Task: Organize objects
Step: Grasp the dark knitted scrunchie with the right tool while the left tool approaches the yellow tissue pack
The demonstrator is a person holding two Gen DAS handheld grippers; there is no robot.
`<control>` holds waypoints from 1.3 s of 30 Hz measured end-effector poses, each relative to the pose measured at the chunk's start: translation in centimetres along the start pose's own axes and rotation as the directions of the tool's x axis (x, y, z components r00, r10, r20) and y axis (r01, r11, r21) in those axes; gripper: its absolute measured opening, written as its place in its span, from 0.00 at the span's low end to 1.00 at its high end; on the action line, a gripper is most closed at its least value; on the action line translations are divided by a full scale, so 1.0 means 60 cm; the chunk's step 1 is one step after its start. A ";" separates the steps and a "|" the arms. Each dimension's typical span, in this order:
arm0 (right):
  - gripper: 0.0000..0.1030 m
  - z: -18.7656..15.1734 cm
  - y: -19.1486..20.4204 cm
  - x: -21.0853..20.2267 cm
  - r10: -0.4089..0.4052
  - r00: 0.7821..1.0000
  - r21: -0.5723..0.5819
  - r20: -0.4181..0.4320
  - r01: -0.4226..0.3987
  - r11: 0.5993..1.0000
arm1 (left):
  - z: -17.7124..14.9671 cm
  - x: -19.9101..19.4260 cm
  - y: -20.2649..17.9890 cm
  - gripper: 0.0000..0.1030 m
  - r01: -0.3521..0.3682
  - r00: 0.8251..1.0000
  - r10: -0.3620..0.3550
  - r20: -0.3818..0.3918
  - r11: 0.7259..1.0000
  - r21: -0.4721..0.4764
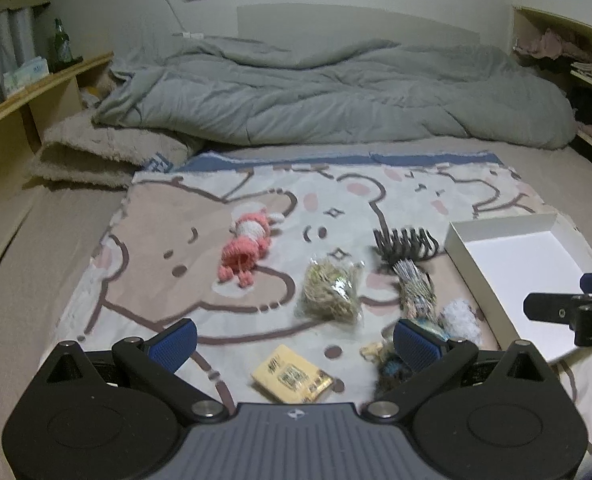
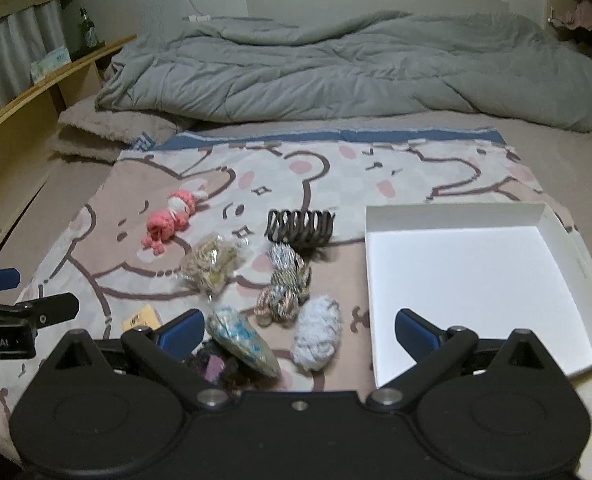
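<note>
Small items lie on a bear-print blanket [image 2: 435, 168]: a pink knitted doll [image 1: 244, 246] [image 2: 170, 220], a clear bag of straw-coloured bands [image 1: 329, 290] [image 2: 212, 265], a black claw clip [image 1: 405, 242] [image 2: 300, 227], patterned scrunchies [image 1: 415, 290] [image 2: 286, 284], a white fluffy scrunchie [image 1: 459, 318] [image 2: 317, 334], a blue-flecked pouch [image 2: 242, 340] and a yellow packet [image 1: 292, 375] [image 2: 140, 319]. A white box [image 1: 523, 276] [image 2: 471, 280] sits at the right with nothing in it. My left gripper [image 1: 296, 340] hovers open over the yellow packet. My right gripper [image 2: 297, 330] stands open above the white scrunchie.
A rumpled grey duvet [image 1: 335, 92] [image 2: 355, 68] fills the far half of the bed. A beige fleece blanket [image 1: 104, 148] lies folded at the left. Wooden shelving [image 1: 24, 100] with a green bottle [image 1: 60, 44] and tissue packs runs along the left; more shelves [image 1: 575, 60] stand at the right.
</note>
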State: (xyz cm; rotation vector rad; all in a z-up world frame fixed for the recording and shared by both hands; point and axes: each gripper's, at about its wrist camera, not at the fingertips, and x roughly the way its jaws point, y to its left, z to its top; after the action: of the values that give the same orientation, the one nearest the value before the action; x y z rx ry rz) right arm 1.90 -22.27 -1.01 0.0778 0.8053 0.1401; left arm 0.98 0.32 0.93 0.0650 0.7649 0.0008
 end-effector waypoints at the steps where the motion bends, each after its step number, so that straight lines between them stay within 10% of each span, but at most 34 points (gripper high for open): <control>1: 1.00 0.003 0.002 0.003 0.008 1.000 0.002 0.003 -0.008 1.000 | 0.005 0.002 0.002 1.00 -0.007 1.000 0.007 0.005 1.000 0.005; 20: 0.90 0.014 0.011 0.096 0.139 0.980 0.055 -0.141 -0.132 0.990 | 0.022 0.149 0.029 1.00 -0.045 0.992 0.042 -0.120 0.999 -0.028; 39: 0.51 -0.023 0.073 0.146 0.261 0.900 -0.026 -0.348 -0.287 0.957 | -0.031 0.277 0.043 0.98 -0.116 0.912 0.003 -0.411 0.961 -0.251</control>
State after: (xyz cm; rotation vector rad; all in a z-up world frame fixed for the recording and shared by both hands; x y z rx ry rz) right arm 6.46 -16.56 -7.68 0.0955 1.1343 0.4624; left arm 11.72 3.42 -11.77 -0.1787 1.1754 0.1827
